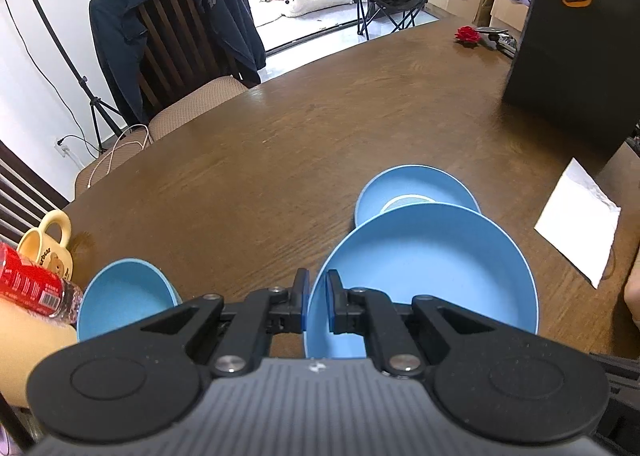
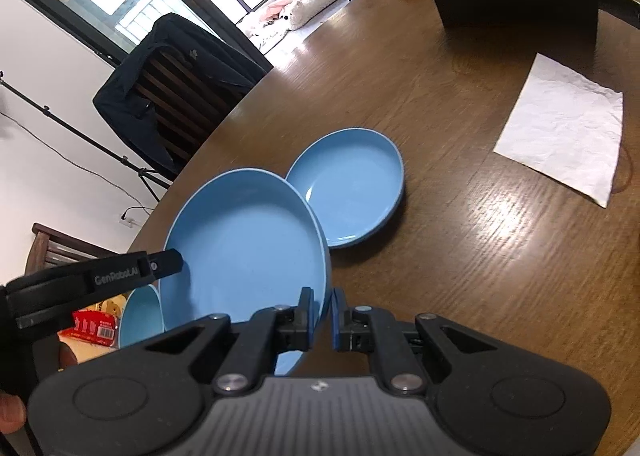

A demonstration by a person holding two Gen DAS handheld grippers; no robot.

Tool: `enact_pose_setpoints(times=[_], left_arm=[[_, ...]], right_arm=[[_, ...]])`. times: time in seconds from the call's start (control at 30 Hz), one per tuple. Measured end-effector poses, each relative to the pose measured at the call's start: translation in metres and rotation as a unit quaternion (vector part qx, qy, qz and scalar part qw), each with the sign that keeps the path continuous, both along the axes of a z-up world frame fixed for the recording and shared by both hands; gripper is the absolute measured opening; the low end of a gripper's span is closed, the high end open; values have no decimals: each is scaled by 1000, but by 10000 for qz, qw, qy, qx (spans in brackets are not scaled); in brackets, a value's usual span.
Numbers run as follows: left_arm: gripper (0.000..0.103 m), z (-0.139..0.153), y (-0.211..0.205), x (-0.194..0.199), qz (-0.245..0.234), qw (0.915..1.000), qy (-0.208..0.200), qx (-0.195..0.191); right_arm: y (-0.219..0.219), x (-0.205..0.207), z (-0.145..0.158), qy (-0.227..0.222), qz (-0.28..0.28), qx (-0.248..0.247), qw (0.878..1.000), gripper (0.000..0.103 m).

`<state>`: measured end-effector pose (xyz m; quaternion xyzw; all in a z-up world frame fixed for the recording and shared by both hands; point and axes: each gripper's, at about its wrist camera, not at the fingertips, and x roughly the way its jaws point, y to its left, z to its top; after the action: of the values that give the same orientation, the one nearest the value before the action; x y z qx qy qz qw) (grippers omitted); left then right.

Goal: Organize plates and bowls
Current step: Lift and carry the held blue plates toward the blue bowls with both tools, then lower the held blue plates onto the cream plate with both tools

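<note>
A large blue plate (image 1: 432, 268) is held tilted above the brown table (image 1: 280, 144). My left gripper (image 1: 317, 304) is shut on its left rim. My right gripper (image 2: 321, 316) is shut on its right rim; the plate also shows in the right wrist view (image 2: 244, 252), with the left gripper's finger (image 2: 160, 262) at its far edge. A smaller blue plate (image 1: 412, 186) lies on the table just beyond, also in the right wrist view (image 2: 352, 184). A blue bowl (image 1: 124, 296) stands at the left, also in the right wrist view (image 2: 140, 316).
A yellow bear mug (image 1: 48, 248) and a red-labelled bottle (image 1: 36, 288) sit at the left table edge. A white napkin (image 2: 564, 128) lies to the right, a black box (image 1: 576, 56) behind it, a red flower (image 1: 468, 35) far back. A chair with a dark jacket (image 1: 176, 28) stands at the far side.
</note>
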<state>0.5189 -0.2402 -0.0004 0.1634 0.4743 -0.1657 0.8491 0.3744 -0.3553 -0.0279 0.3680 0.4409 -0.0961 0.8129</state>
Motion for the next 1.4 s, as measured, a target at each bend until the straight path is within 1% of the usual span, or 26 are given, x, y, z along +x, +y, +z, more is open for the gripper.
enact_pose_setpoints(times=[0.3, 0.77, 1.1, 1.4], left_arm=[[10, 7, -5, -40, 77, 9999, -81, -10], [10, 14, 1, -102, 268, 9995, -172, -60], [9, 13, 14, -134, 406, 9990, -174, -117], [10, 5, 29, -159, 549, 9983, -127, -147]], right_arm=[[-10, -38, 6, -26, 78, -2, 10000, 8], [-6, -94, 17, -108, 274, -57, 9995, 8], [1, -124, 16, -73, 430, -48, 9990, 8], [12, -138, 7, 28, 633, -91, 9980, 8]])
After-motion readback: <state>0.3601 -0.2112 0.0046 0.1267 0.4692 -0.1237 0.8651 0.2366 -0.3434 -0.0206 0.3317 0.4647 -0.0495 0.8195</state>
